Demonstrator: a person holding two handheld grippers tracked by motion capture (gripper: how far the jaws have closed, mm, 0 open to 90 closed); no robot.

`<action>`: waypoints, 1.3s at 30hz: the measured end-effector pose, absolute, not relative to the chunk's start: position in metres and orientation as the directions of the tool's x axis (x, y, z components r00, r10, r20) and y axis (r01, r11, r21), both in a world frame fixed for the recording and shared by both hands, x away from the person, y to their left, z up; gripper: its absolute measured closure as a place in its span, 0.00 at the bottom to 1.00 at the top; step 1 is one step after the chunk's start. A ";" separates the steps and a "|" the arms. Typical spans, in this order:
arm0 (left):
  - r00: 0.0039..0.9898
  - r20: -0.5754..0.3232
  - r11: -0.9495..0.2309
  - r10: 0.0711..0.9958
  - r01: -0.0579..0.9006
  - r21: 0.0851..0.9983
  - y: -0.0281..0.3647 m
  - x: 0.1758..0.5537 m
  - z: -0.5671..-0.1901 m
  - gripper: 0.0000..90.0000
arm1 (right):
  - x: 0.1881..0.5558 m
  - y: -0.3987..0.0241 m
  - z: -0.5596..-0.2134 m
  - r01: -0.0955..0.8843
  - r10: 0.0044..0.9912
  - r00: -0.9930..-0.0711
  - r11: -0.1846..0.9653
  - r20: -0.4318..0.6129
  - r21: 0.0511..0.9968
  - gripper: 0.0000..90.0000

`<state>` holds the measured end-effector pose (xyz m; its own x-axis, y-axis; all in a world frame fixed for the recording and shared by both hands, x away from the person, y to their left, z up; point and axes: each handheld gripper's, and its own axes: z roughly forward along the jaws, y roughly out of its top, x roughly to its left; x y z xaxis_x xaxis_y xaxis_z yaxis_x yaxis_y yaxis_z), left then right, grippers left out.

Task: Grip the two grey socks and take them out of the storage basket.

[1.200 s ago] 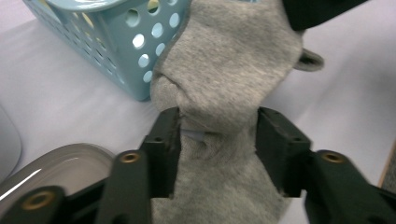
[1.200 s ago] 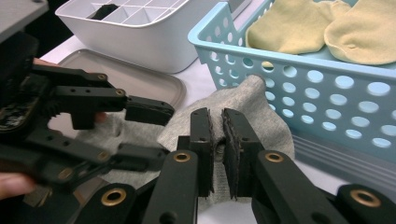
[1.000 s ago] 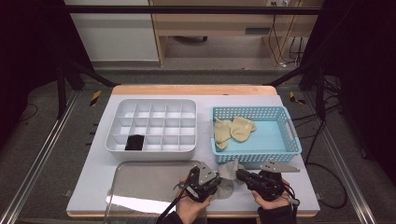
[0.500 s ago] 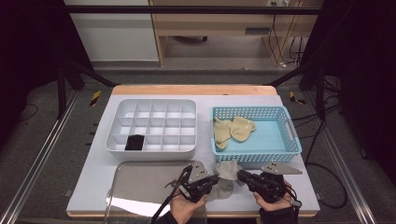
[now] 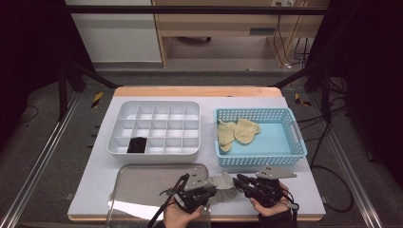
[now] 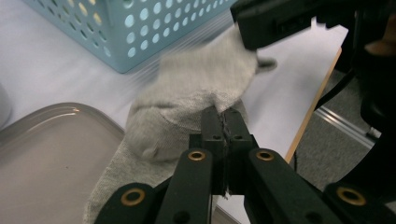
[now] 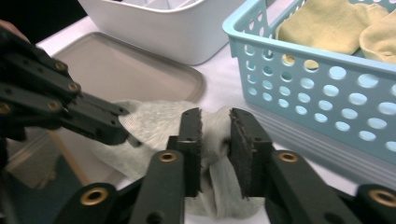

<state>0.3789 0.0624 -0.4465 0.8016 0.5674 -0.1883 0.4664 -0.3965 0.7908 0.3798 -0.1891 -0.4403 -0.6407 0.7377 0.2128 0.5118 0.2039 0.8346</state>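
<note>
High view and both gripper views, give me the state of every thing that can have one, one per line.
Grey fabric sock: crumpled, between both grippers.
Left gripper: shut on the sock.
Right gripper: jaws just opening, apart around the sock.
Blue perforated plastic basket: holds yellow socks.
White compartment tray: one dark item inside.
Metal tray: empty.

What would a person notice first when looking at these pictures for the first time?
Probably the grey sock at the table's near edge, stretched between two hand-held grippers: the left gripper is pinched shut on it, while the right gripper has just been opening around its other end. Next, the blue basket with yellow socks, right of the white divided tray.
</note>
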 end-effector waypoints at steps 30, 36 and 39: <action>0.740 -0.271 -0.278 0.615 0.525 0.804 0.067 0.406 -0.432 0.99 | 0.359 -0.185 -0.482 0.450 0.705 -0.702 0.330 0.101 0.830 0.96; 0.745 -0.277 -0.279 0.607 0.526 0.804 0.076 0.401 -0.428 0.99 | 0.354 -0.199 -0.464 0.438 0.714 -0.685 0.251 0.141 0.863 0.98; 0.749 -0.279 -0.306 0.601 0.538 0.785 0.082 0.395 -0.425 0.99 | 0.350 -0.207 -0.451 0.433 0.714 -0.680 0.209 0.166 0.877 0.98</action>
<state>0.3952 0.0820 -0.4249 0.7490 0.6007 -0.2795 0.5384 -0.3061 0.7851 0.3504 -0.2071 -0.4512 -0.6801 0.7141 0.1660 0.4333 0.2088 0.8767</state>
